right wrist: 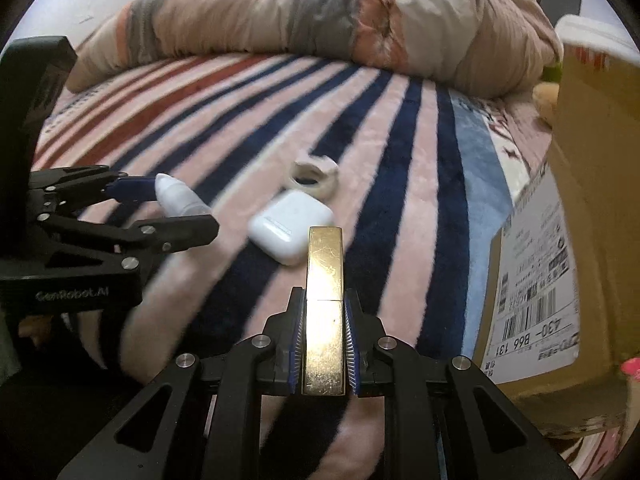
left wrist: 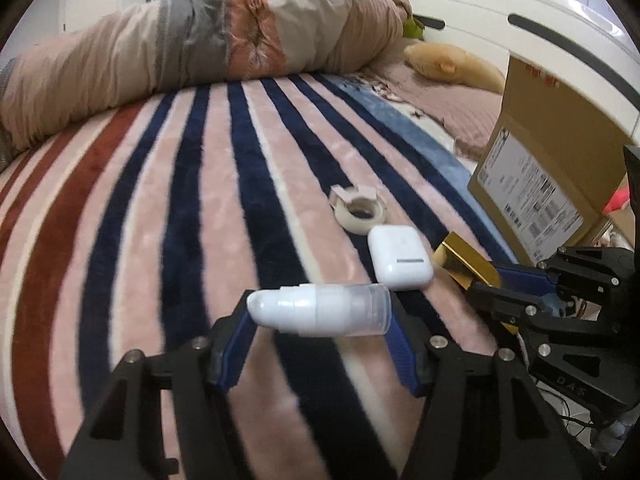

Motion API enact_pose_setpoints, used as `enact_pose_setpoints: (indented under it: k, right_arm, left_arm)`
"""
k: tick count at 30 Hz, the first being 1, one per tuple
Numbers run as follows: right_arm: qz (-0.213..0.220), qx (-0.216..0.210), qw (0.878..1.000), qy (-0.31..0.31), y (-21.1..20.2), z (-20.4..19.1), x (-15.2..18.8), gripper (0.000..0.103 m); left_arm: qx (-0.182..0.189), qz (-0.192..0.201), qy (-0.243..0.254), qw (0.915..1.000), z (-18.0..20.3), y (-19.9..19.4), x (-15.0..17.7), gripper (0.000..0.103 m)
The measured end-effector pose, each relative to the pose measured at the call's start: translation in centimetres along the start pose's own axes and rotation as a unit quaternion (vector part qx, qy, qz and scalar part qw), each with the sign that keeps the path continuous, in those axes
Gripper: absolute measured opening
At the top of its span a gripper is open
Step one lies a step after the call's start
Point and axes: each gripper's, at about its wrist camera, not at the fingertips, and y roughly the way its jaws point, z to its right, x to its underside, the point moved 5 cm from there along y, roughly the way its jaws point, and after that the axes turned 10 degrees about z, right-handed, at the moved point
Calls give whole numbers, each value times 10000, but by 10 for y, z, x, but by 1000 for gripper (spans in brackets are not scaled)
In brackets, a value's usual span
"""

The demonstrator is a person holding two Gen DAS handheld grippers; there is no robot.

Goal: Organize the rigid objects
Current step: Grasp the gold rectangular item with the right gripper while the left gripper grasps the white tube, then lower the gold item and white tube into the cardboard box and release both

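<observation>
My left gripper [left wrist: 320,312] is shut on a white plastic bottle [left wrist: 320,310], held sideways above the striped blanket; it shows in the right wrist view too [right wrist: 180,198]. My right gripper [right wrist: 323,308] is shut on a gold rectangular lighter [right wrist: 324,280], which also shows in the left wrist view [left wrist: 466,264]. A white earbud case [left wrist: 400,258] [right wrist: 290,226] and a tape roll [left wrist: 360,208] [right wrist: 314,178] lie on the blanket between and beyond the grippers.
A cardboard box [left wrist: 532,184] [right wrist: 576,240] with a shipping label stands at the right. A rolled duvet [left wrist: 180,60] [right wrist: 320,24] lies across the far side of the bed. A plush toy [left wrist: 448,64] sits near the white headboard [left wrist: 520,40].
</observation>
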Motion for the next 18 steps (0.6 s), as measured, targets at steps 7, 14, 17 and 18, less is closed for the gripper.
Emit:
enact_pose_setpoints:
  k: [7,14,17,18]
  right_arm:
    - [976,-620,9933,87,-71,-7,-47,14]
    - [1880,130,9820,93,-152,62,-82,14]
    - [1664,654,9839,-22,-155,111,-85,14]
    - [1501,711,9861,-51,-150,122,-83,14]
  left_arm:
    - [-11,604,80,9981,6,-56,-41,57]
    - [284,1150,519,9916,59,-100,-89,57]
    - [567,1276,781,9871,94,-105,-111,57]
    - [616,1283,845,9862,103,-105,-116,57]
